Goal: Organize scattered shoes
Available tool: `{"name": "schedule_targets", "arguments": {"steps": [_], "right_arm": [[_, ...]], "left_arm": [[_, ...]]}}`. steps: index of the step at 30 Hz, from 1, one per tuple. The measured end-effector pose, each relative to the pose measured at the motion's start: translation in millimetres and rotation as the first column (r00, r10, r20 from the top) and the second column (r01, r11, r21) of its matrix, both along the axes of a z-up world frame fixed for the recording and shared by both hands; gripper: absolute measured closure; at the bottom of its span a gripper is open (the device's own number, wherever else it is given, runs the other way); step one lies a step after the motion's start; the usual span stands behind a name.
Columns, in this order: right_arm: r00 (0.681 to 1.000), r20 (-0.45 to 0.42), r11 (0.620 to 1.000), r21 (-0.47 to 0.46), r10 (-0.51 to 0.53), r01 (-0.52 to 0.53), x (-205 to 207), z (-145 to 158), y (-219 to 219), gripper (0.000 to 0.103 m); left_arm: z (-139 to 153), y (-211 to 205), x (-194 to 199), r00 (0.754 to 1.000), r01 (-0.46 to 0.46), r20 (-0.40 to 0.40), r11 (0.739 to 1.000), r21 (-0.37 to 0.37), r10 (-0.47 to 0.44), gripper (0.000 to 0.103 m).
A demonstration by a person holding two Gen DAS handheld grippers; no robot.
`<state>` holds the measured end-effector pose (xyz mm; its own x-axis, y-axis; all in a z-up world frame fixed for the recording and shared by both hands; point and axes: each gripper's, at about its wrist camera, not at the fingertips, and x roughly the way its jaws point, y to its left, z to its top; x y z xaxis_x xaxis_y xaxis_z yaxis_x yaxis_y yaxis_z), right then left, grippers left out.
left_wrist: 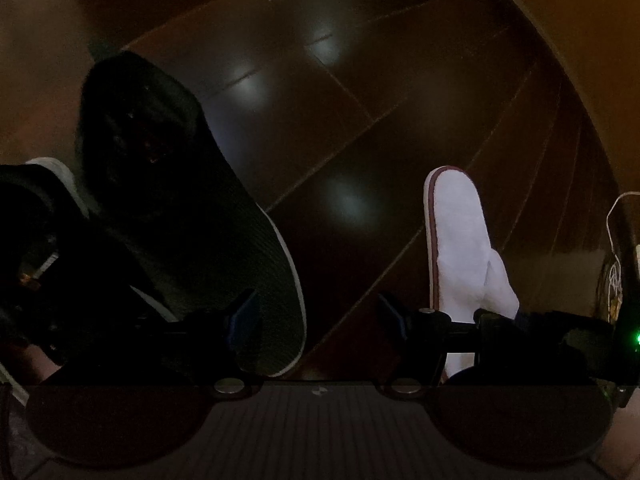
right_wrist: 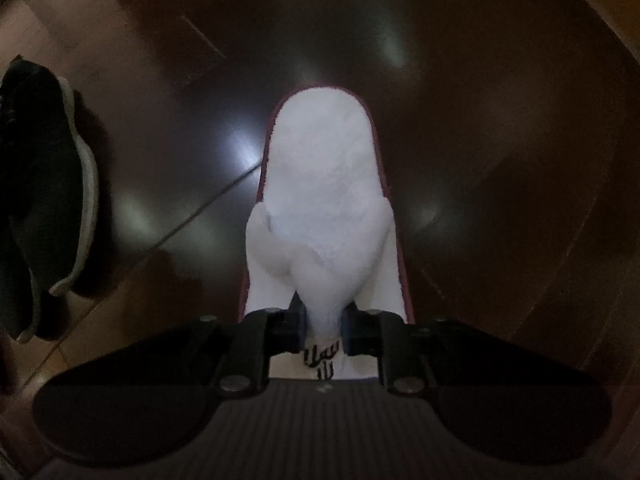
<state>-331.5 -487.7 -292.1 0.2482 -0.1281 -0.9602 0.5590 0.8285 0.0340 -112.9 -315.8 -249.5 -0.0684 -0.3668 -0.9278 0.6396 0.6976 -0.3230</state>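
A white slipper point(right_wrist: 324, 184) with maroon trim lies lengthwise on the dark wooden floor point(right_wrist: 500, 140), toe towards me. My right gripper point(right_wrist: 323, 322) is shut on a pinched fold of its upper. The same slipper point(left_wrist: 460, 232) shows at the right of the left wrist view. My left gripper point(left_wrist: 318, 316) is open low over the floor. A dark shoe point(left_wrist: 192, 200) with a white sole rim lies at its left finger, its end reaching into the gap. A second dark shoe point(left_wrist: 44, 188) sits at the far left. One dark shoe point(right_wrist: 48, 200) shows at the left of the right wrist view.
Glossy wood planks point(left_wrist: 340, 120) with bright light reflections stretch ahead. At the right edge are a white cable point(left_wrist: 612, 220) and a green light point(left_wrist: 637, 338) on a dark device. A paler wall or skirting curves along the upper right point(left_wrist: 580, 20).
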Motion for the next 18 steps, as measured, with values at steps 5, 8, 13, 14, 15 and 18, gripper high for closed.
{"name": "schedule_targets", "arguments": {"steps": [5, 8, 13, 14, 15, 18], "right_arm": [[0.994, 0.029, 0.994, -0.027, 0.104, -0.104, 32.4, 8.4, -3.5, 0.085], [0.98, 0.037, 0.98, -0.051, 0.193, -0.191, 58.3, 5.7, -3.9, 0.085], [0.948, 0.046, 0.947, -0.083, 0.316, -0.311, 99.2, 12.3, -3.6, 0.085], [0.937, 0.043, 0.935, -0.093, 0.346, -0.341, 110.3, 12.7, -2.4, 0.085], [0.93, 0.041, 0.928, -0.099, 0.364, -0.359, 117.0, 12.7, -1.4, 0.085], [0.91, 0.038, 0.907, -0.107, 0.413, -0.407, 136.6, 9.8, 1.2, 0.085]], "left_arm": [[13.6, 11.8, 15.1, 0.999, -0.049, 0.011, 0.999, -0.021, 0.049, 0.032], [22.7, 20.2, 26.5, 0.996, -0.092, 0.012, 0.995, -0.035, 0.092, 0.032], [33.7, 31.2, 40.4, 0.989, -0.144, 0.011, 0.988, -0.055, 0.145, 0.032], [36.3, 34.3, 44.3, 0.987, -0.158, 0.012, 0.986, -0.061, 0.159, 0.032], [38.1, 36.3, 47.2, 0.986, -0.168, 0.012, 0.984, -0.065, 0.169, 0.032], [45.4, 45.1, 58.2, 0.976, -0.214, 0.013, 0.973, -0.081, 0.216, 0.032]]}}
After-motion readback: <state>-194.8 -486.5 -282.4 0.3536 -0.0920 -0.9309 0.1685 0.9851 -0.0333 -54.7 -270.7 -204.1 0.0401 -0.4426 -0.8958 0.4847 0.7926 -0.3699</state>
